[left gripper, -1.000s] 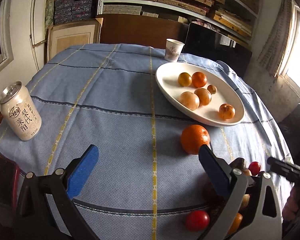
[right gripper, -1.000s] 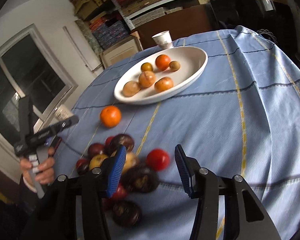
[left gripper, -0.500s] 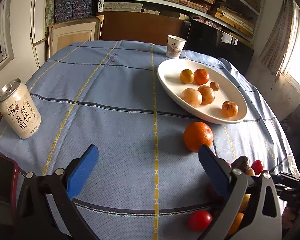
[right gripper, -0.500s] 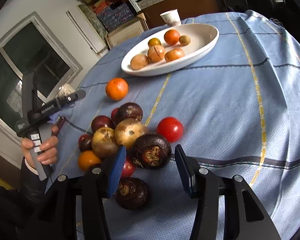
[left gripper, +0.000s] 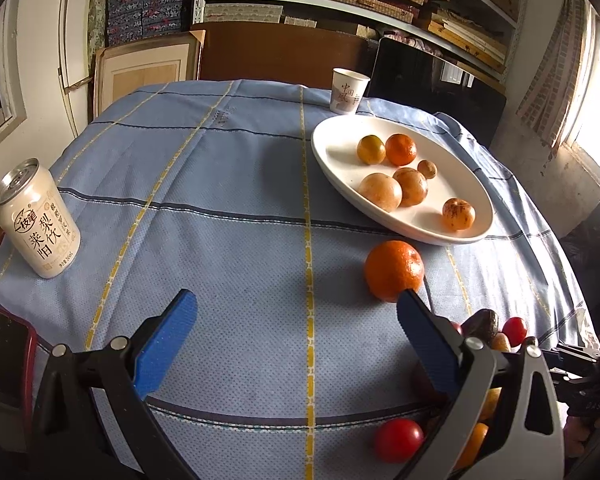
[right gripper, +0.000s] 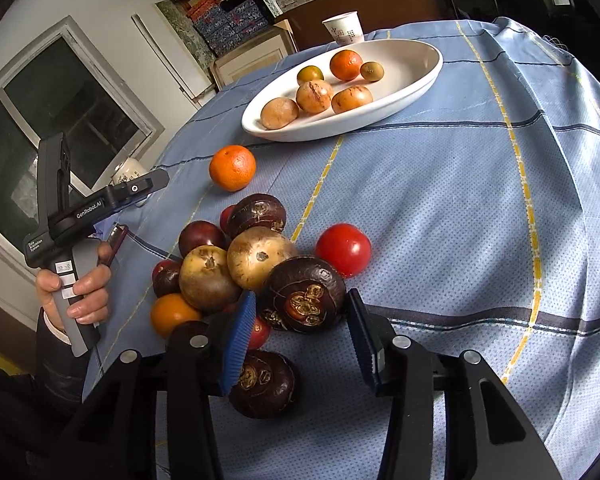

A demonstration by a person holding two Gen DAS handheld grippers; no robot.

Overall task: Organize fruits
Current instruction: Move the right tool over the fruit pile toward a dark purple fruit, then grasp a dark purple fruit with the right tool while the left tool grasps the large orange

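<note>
A: What's behind the left gripper's right finger [left gripper: 432,344]?

B: Most of the fruit pile [left gripper: 496,336]. Only a few tops show past it, so I can't count them.

A: And the phone [left gripper: 8,364]?

B: Cut off by the left edge.

A: In the right wrist view?

B: The blue pad [right gripper: 240,340] covers part of a small red fruit [right gripper: 260,332]. The can [right gripper: 130,172] is mostly hidden behind the other tool.

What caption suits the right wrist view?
Right tongs closing around a dark fruit in the pile, white dish behind.
</note>
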